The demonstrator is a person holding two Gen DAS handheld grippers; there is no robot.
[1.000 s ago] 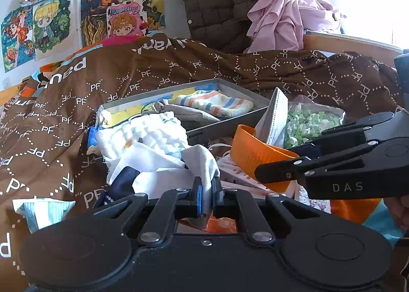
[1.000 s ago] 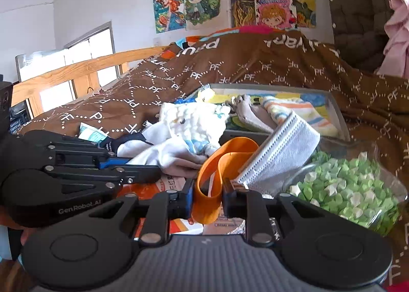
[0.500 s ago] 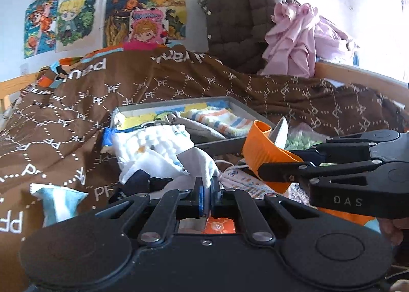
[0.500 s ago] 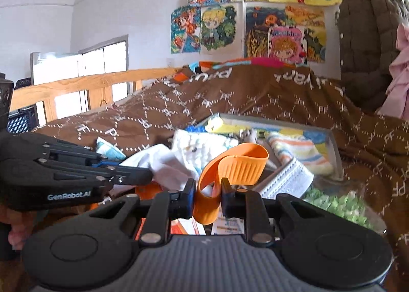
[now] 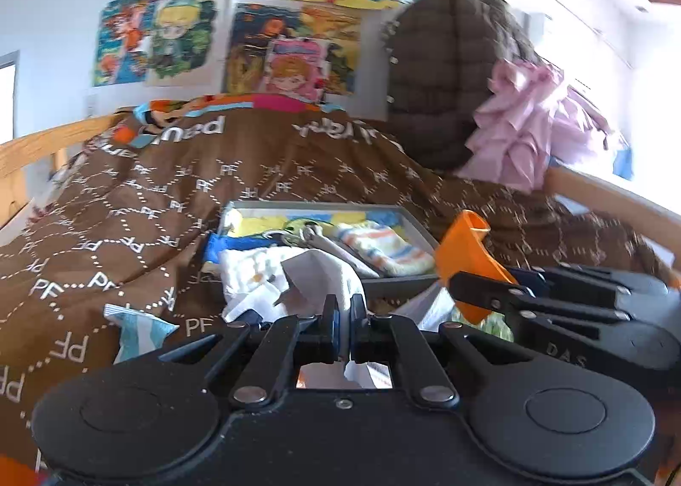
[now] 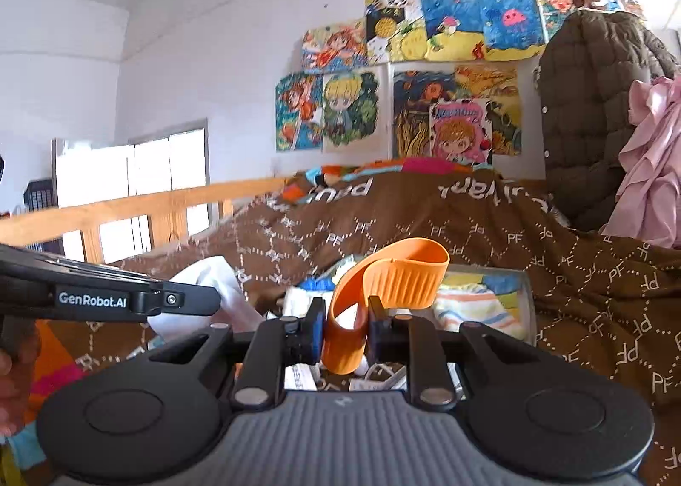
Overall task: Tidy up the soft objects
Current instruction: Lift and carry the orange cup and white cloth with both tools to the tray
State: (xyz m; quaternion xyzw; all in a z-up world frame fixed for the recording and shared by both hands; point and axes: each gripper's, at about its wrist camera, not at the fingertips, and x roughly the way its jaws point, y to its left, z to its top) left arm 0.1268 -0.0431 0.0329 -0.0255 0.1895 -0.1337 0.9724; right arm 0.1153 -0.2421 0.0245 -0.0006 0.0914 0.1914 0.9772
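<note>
**Both grippers loaded above the bed**

Left gripper (image 5: 344, 326): fingers pinched almost together on a fold of thin white cloth (image 5: 317, 277). The cloth stood up from the grip in a crumpled peak, in front of the heap of white and blue fabrics on the bed.

Right gripper (image 6: 342, 335): fingers set narrow, clamped on the lower end of a flexible orange ribbed band (image 6: 383, 286) curled into a loop. The loop arched up and over to the right of the fingers. In the left wrist view the same band showed as an orange wedge at the tip of the right gripper, to the right of the cloth.

Behind both held items lay a shallow grey rectangular tray (image 5: 419, 230) on a brown quilt printed with white "PF" lettering (image 5: 127, 230). In the tray: a pastel-striped folded cloth (image 5: 383, 247) and a grey cloth beside it. A blue-and-white striped packet (image 5: 136, 333) lay on the quilt, left of the left gripper.

Wall behind carried colourful cartoon posters (image 6: 425, 103). A brown quilted jacket (image 6: 596, 103) and pink garment (image 6: 651, 167) hung at right.
</note>
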